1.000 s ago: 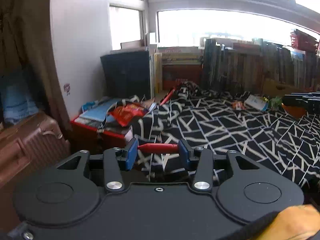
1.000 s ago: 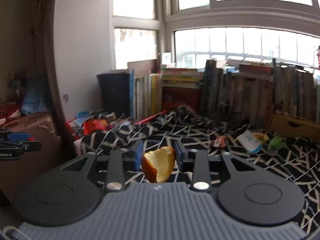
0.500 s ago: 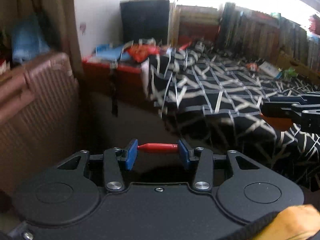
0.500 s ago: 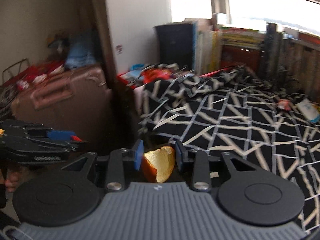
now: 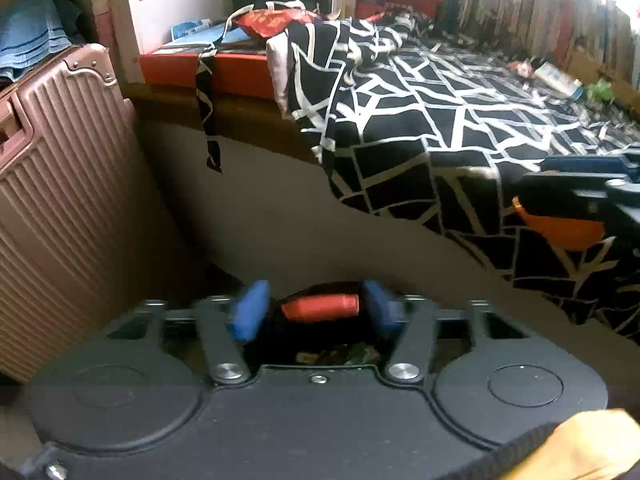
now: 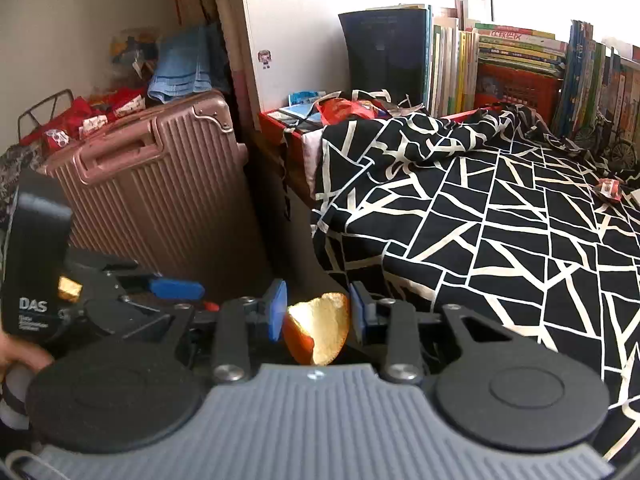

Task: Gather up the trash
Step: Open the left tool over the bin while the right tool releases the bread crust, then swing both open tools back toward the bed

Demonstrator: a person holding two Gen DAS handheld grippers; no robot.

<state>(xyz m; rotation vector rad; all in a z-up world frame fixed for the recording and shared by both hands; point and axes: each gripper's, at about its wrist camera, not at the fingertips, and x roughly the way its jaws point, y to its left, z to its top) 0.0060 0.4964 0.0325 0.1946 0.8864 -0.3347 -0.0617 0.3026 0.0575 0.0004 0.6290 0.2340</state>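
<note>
In the left wrist view my left gripper [image 5: 316,314] has its blue pads slightly apart and blurred. A short red piece of trash [image 5: 320,307] lies between them with a gap at each end. Under it is a dark hollow holding scraps [image 5: 336,356]. My right gripper [image 6: 317,316] is shut on a curled orange peel [image 6: 320,332]. The same peel [image 5: 560,228] shows at the right of the left wrist view, low beside the bed. More litter lies far off on the cover: a red wrapper [image 6: 610,190] and a white-and-blue packet [image 5: 558,76].
A pink ribbed suitcase [image 6: 160,200] stands on the left, close to the bed with its black-and-white cover [image 6: 500,240]. A red box [image 5: 224,68] and a row of books [image 6: 512,64] line the far side. A hand [image 6: 20,356] holds the left tool.
Both grippers swung left and down, from facing the window to the gap between suitcase and bed. The left pads have spread a little off the red piece.
</note>
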